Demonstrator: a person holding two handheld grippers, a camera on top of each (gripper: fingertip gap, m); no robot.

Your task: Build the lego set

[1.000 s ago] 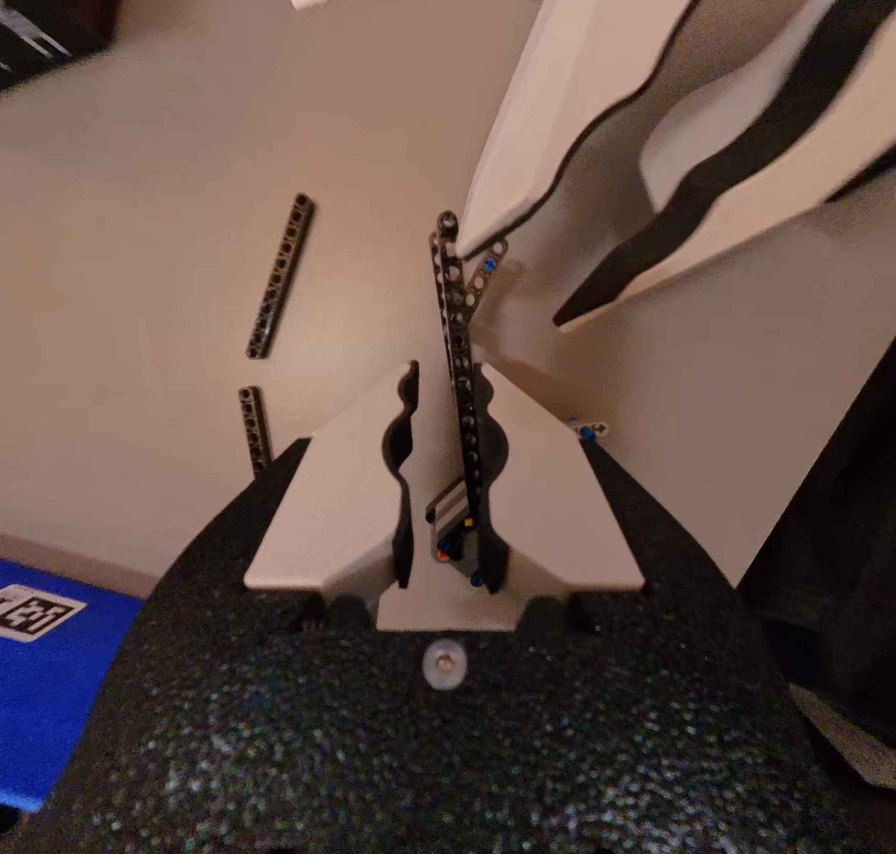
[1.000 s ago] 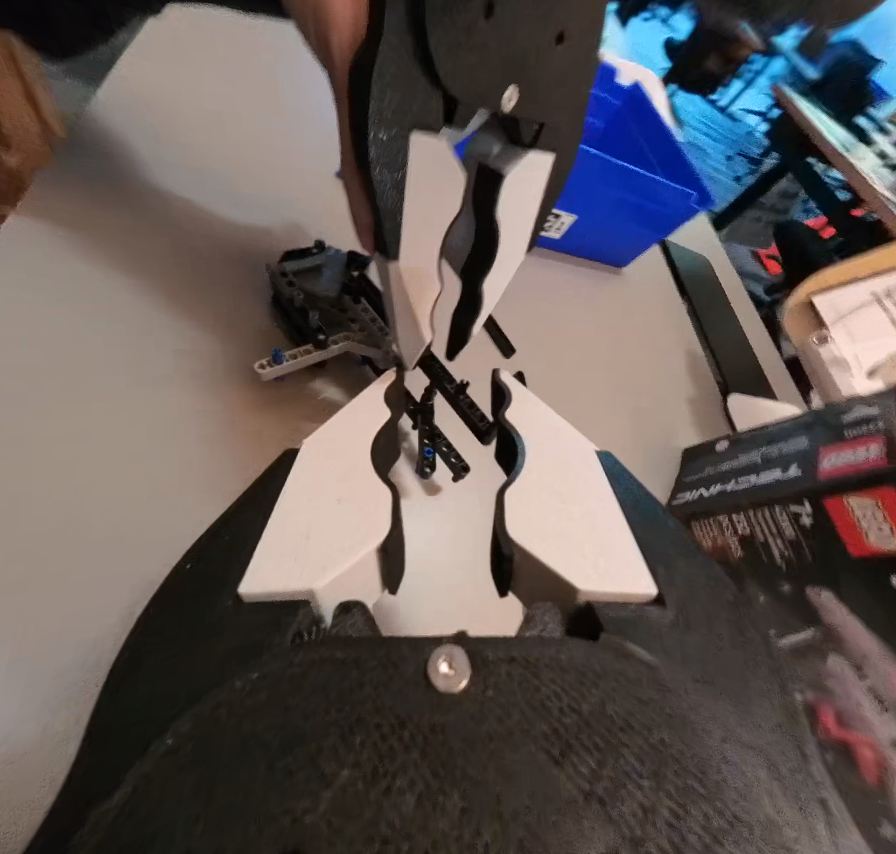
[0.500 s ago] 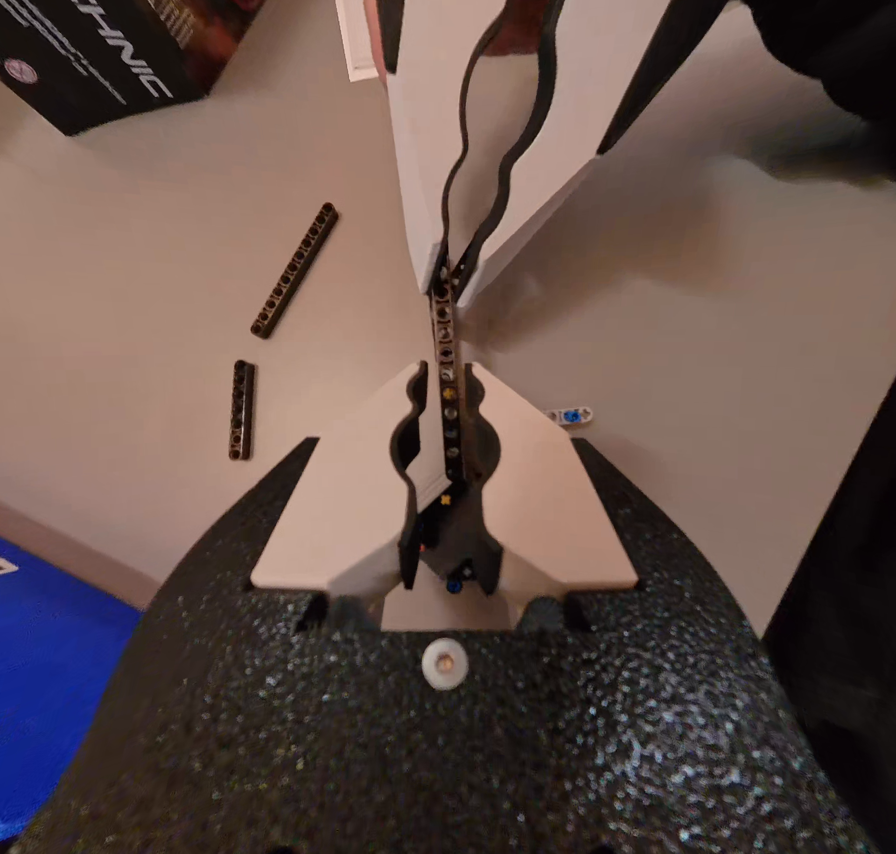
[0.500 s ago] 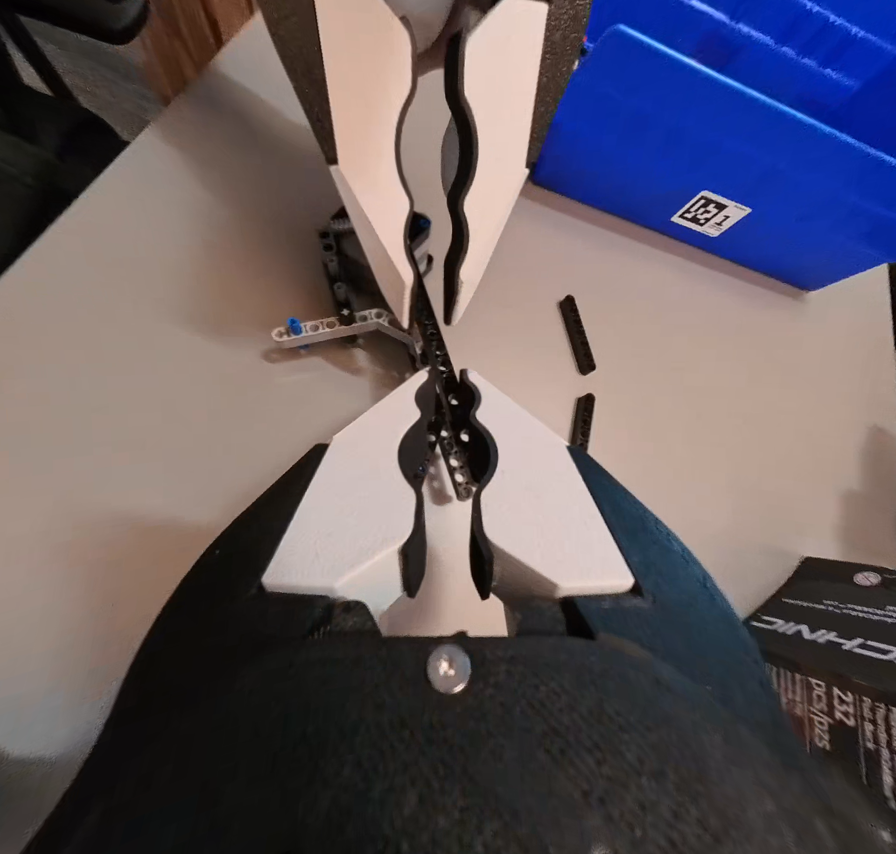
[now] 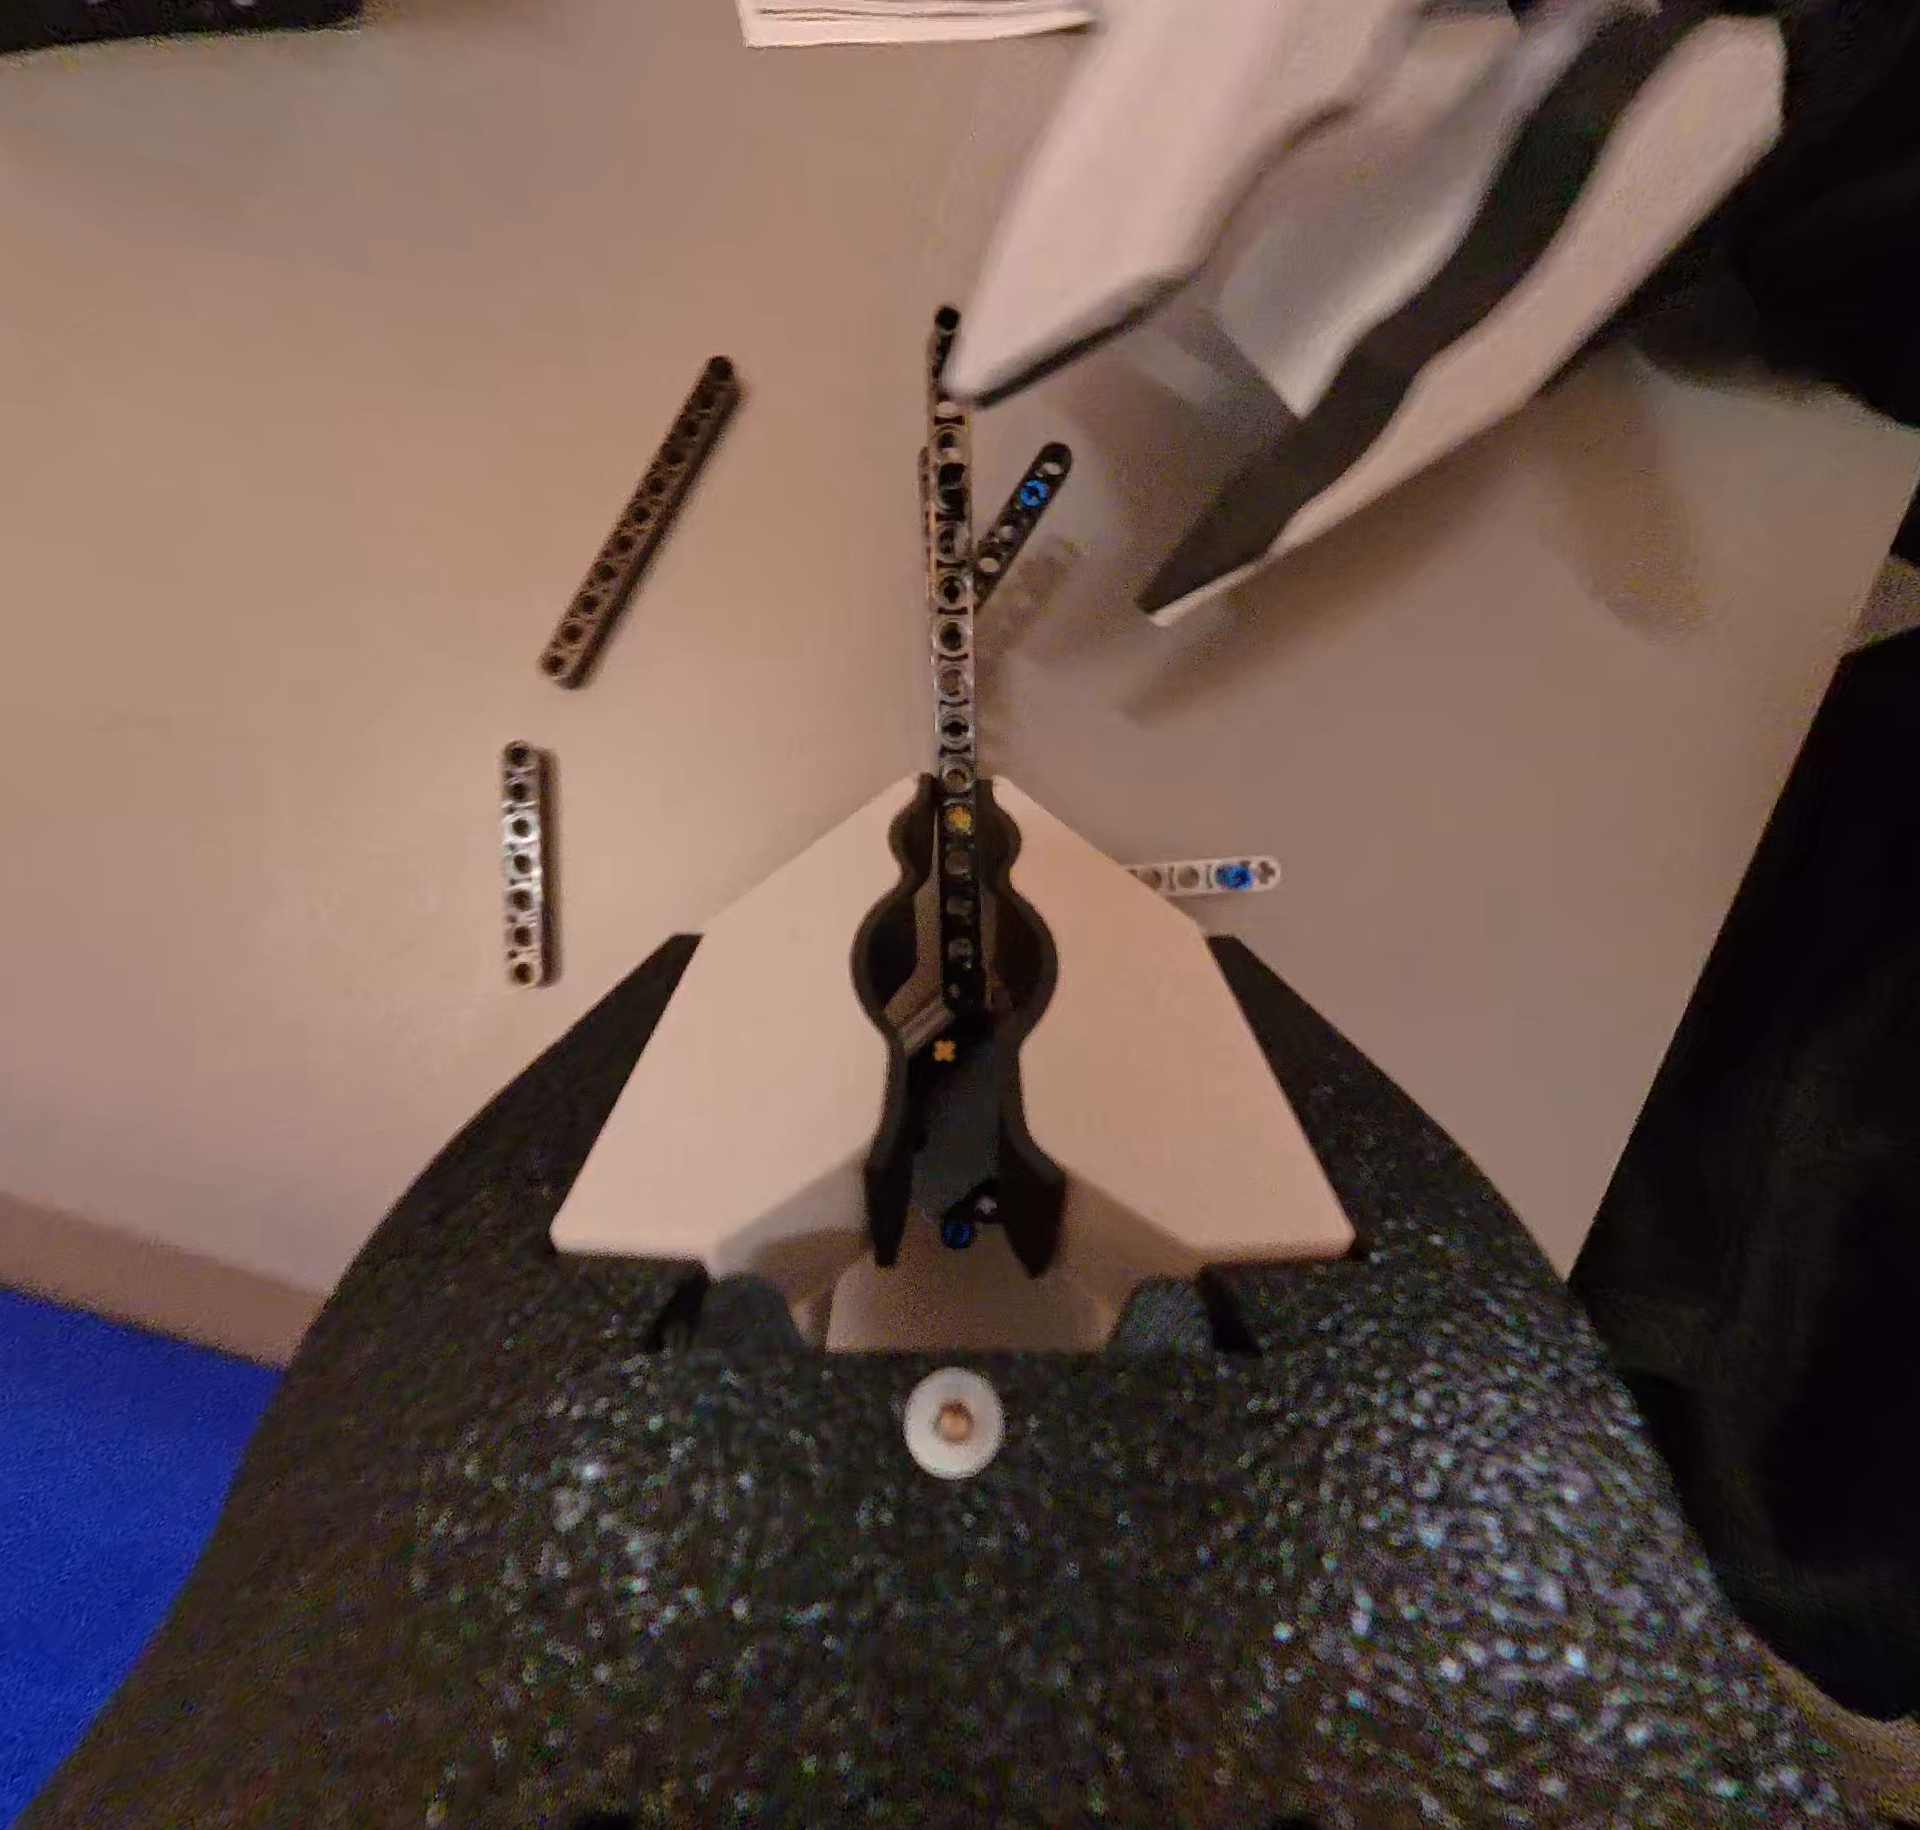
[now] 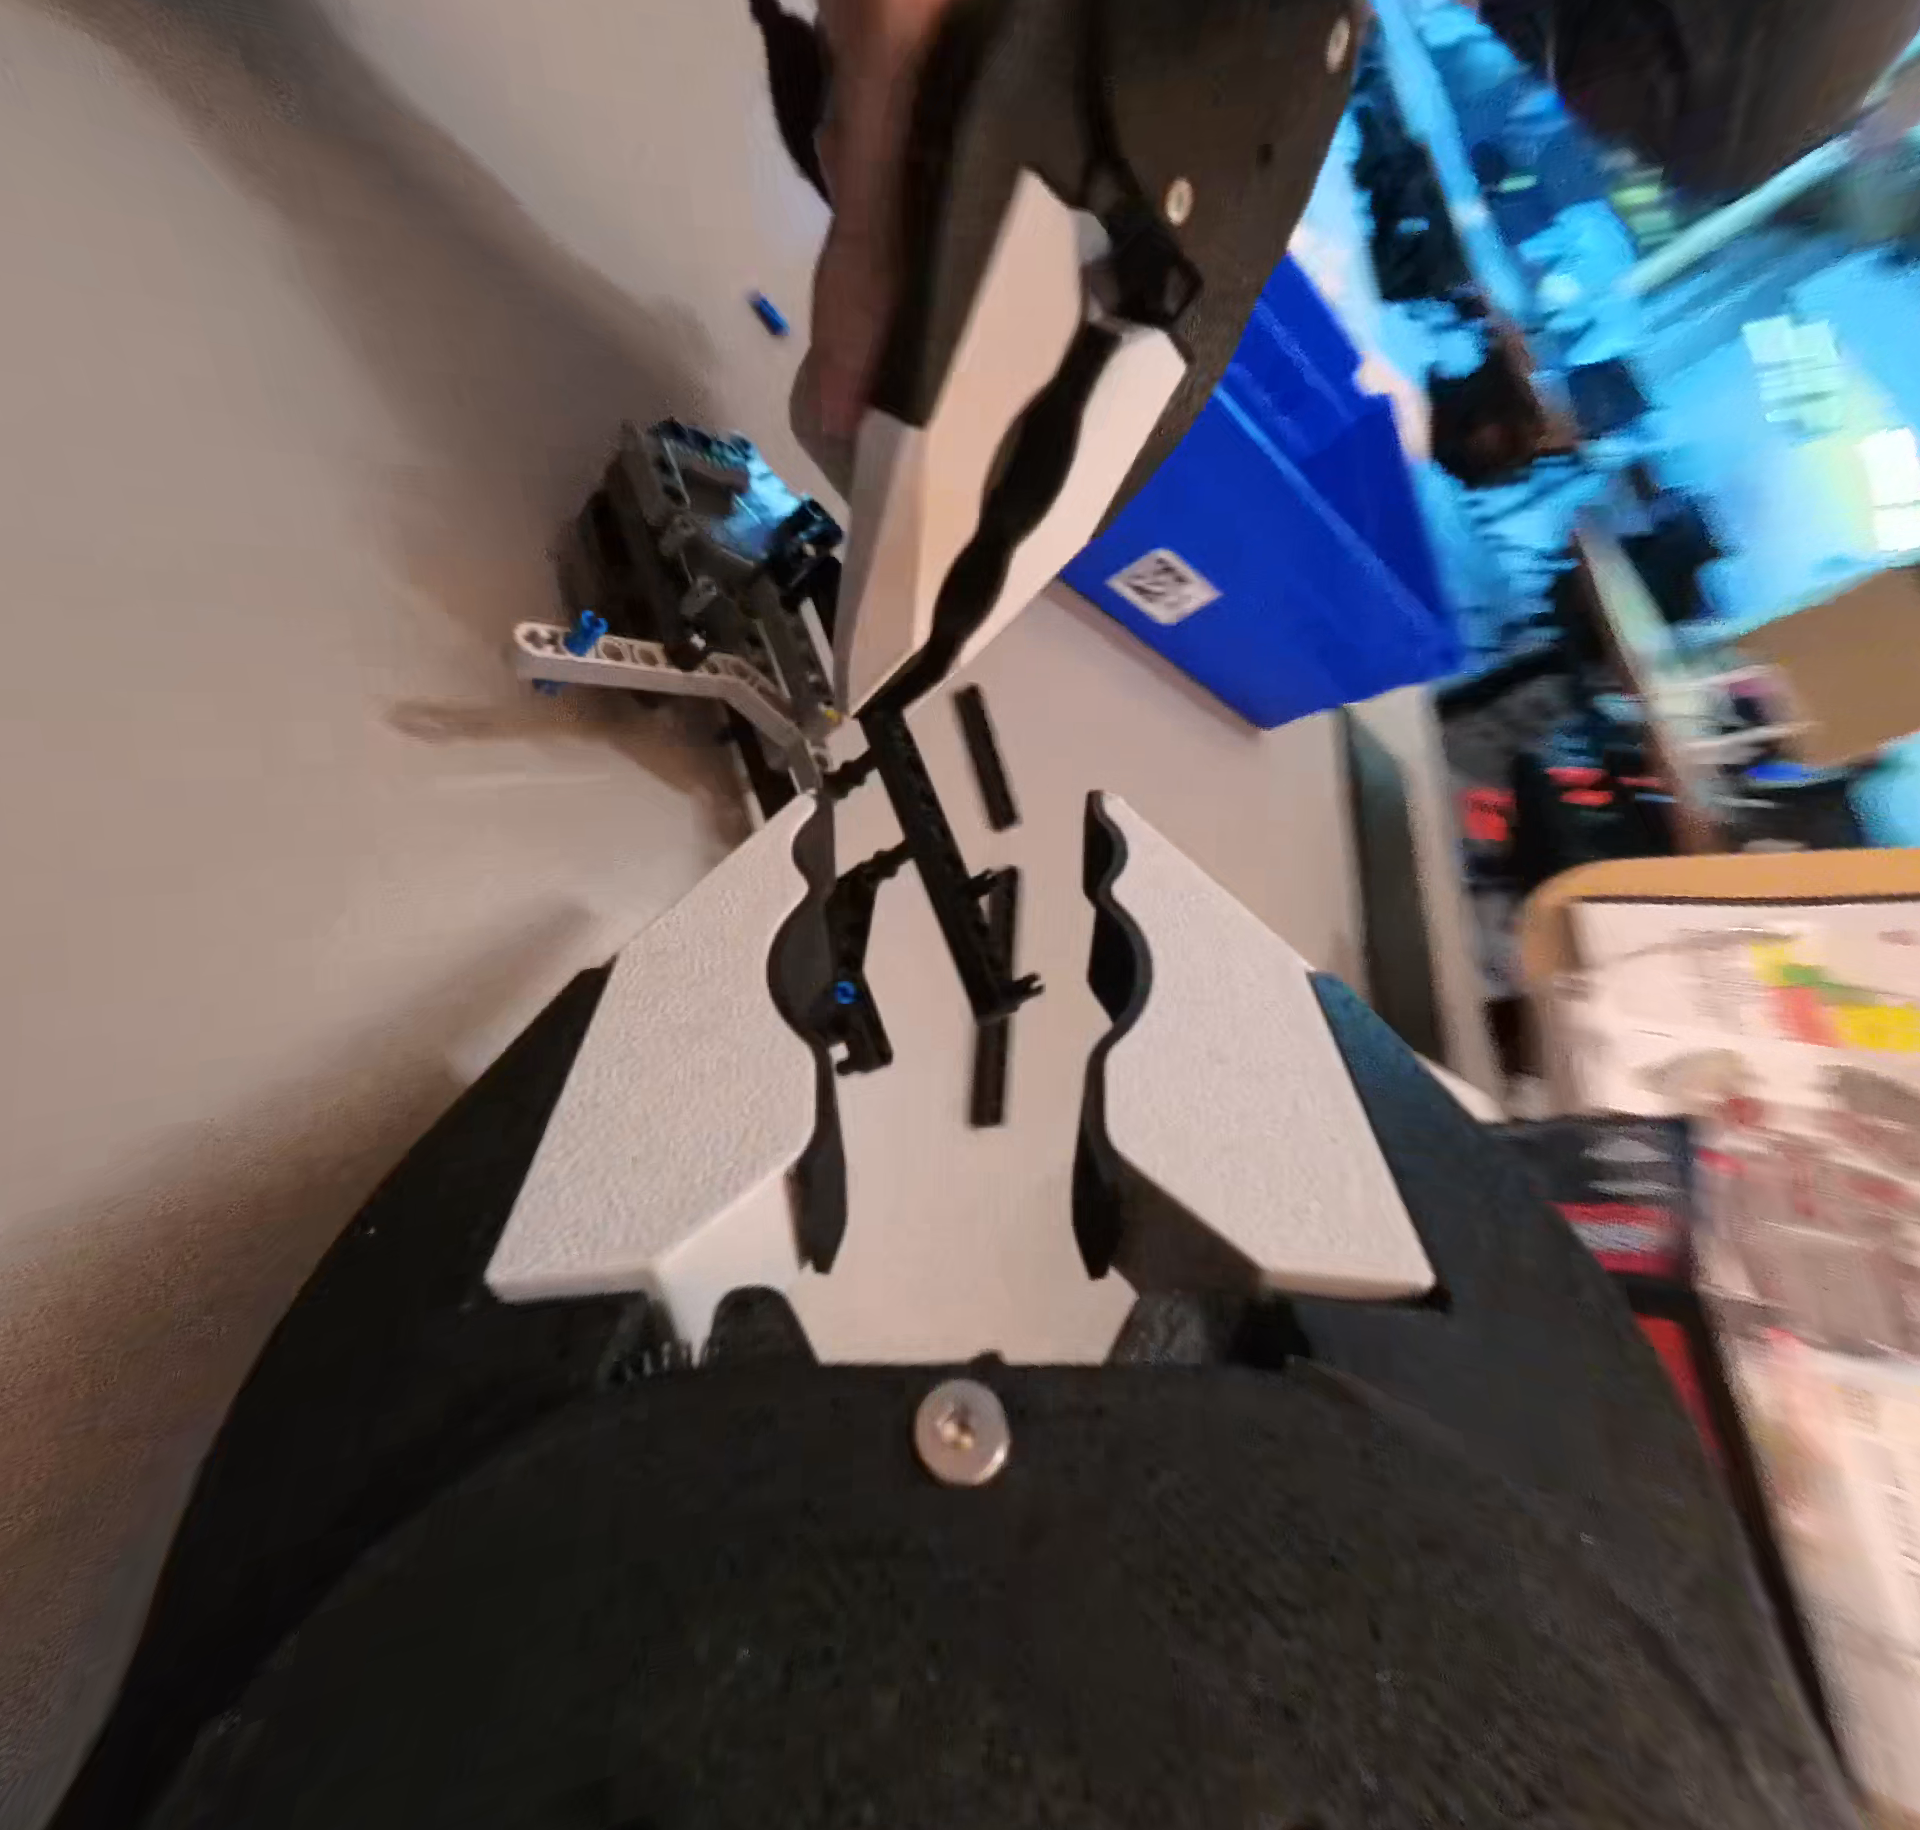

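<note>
The left gripper has its white, wavy-edged fingers clamped on a long black perforated lego beam that sticks out ahead above the matte beige tabletop — its far tip sits just beside the blurred right gripper. The right gripper stands with fingers spread, holding nothing. Two loose black holed beams lie flat to the left; the grey-and-black partial assembly rests on the tabletop, near a glossy blue bin.
</note>
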